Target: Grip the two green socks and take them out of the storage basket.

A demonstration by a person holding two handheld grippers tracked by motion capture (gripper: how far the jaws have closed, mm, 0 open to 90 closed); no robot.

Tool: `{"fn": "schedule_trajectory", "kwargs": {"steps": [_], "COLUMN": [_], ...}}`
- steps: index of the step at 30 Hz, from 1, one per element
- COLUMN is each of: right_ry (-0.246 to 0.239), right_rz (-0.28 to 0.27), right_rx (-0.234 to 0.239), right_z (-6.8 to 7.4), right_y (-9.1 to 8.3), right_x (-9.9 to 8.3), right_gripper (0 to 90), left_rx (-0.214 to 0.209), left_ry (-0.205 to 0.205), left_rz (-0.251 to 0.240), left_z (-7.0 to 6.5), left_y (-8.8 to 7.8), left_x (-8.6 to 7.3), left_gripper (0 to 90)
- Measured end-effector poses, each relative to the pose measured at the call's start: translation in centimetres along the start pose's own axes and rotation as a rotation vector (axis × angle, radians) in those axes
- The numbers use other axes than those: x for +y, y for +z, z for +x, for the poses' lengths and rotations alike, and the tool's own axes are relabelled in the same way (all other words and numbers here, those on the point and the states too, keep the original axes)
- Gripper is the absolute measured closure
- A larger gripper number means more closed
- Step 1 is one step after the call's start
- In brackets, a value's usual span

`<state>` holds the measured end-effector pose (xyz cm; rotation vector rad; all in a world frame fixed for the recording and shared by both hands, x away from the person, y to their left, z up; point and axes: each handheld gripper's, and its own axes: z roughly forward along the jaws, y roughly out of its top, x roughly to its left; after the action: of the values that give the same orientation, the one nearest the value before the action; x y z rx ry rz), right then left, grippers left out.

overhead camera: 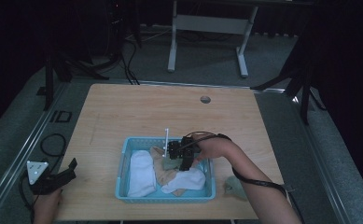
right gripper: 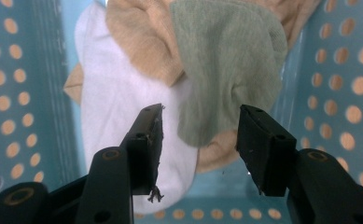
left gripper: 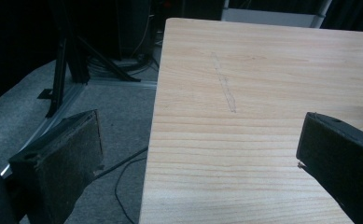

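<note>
One green sock (right gripper: 226, 70) is framed between the spread jaws of the right gripper (right gripper: 200, 140) inside the blue basket (right gripper: 25, 93); it appears just released or about to be pinched. Left gripper (left gripper: 198, 154) jaws are held spread over the surface (left gripper: 263, 84).

Left tool (overhead camera: 67, 169) jaws wide apart, held low at left, right tool (right gripper: 200, 122) jaws parted, pointing down

room dim, walls lost in dark. grey carpet floor (overhead camera: 272, 56) around a light wood desk (overhead camera: 170, 112) (round cable hole (overhead camera: 205, 99) near its far edge). white-legged table frame (overhead camera: 207, 32) beyond; black stands (overhead camera: 300, 79) and cables (overhead camera: 128, 60) either side.
</note>
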<state>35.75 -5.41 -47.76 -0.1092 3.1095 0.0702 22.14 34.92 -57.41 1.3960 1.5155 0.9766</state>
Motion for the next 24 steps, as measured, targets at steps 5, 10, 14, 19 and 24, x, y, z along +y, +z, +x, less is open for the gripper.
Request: {"fn": "schedule_trajectory", "kwargs": {"steps": [5, 10, 14, 19, 24], "right_ry": [0.0, 0.003, 0.014, 0.004, -0.001], "right_rz": [0.027, 0.049, 0.053, 0.045, 0.035], "right_rx": [0.004, 0.01, -0.003, -0.013, -0.026], "right_z": [-0.3, -0.6, -0.7, -0.6, -0.4], "right_y": [1.2, 2.5, 2.9, 2.2, 1.0], "right_x": [0.5, 0.9, 1.1, 1.0, 0.9], "right_gripper": [53.0, 57.0, 66.8, 81.9, 83.3], "left_rx": [-0.001, -0.002, -0.002, -0.002, 0.001], "left_ry": [-0.001, -0.002, -0.002, -0.002, -0.001], "left_rz": [0.0, 0.0, 0.001, 0.001, 0.003], "left_z": [0.0, 0.0, 0.0, 0.0, 0.0], "left_y": [0.0, 0.0, 0.0, 0.0, 0.0], "left_x": [0.0, 0.0, 0.0, 0.0, 0.0], "left_gripper": [0.7, 0.7, 0.7, 0.7, 0.7]}}
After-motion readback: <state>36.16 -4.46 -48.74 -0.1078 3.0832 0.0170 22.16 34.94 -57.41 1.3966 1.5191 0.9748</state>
